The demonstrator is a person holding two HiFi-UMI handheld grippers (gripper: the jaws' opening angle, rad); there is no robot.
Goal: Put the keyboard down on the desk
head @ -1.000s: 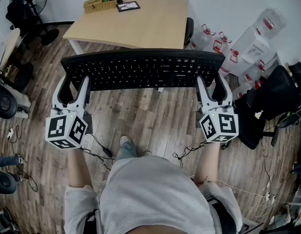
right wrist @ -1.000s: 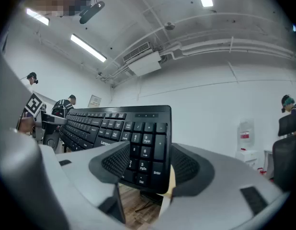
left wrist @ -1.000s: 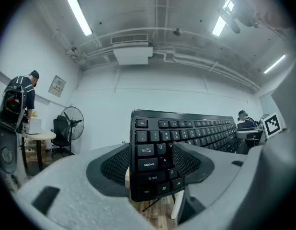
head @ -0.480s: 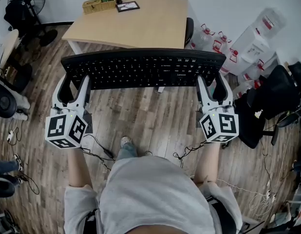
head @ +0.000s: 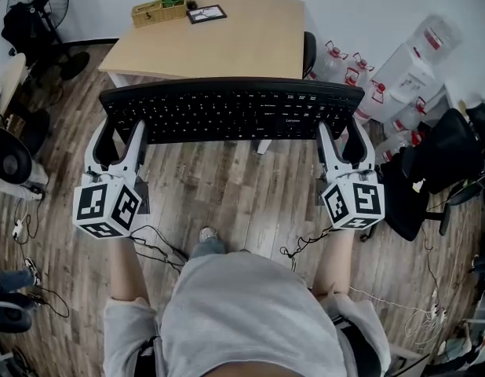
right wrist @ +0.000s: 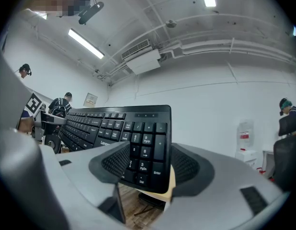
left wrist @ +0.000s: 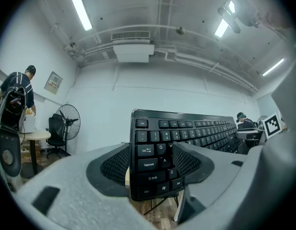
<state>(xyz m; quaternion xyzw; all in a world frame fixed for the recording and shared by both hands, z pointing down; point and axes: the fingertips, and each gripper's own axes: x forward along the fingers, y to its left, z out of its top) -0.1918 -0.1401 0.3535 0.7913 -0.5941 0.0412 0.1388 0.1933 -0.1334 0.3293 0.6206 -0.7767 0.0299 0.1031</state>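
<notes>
Judging from the head view, little is altered over the last second. The black Lenovo keyboard is kept level in the same hold, while the wooden table is seen to have drawn slightly nearer, its near edge now almost meeting the keyboard's far edge in the frame. An approach on foot is implied. The set-down is not yet begun, and the keyboard is carried in the air above the plank floor, short of the table top.

The left tongs are clenched on the keyboard's left end, over the Tab, Caps Lock and Shift keys. The right tongs are clenched on the right end, across the number pad. The keyboard is thus spanned from one pair of tongs to the other, keys facing up. The table lies ahead of the tong tips, beyond the keyboard. A basket with a green plant and a small framed card are set at the table's far side, well away from the tongs.
</notes>
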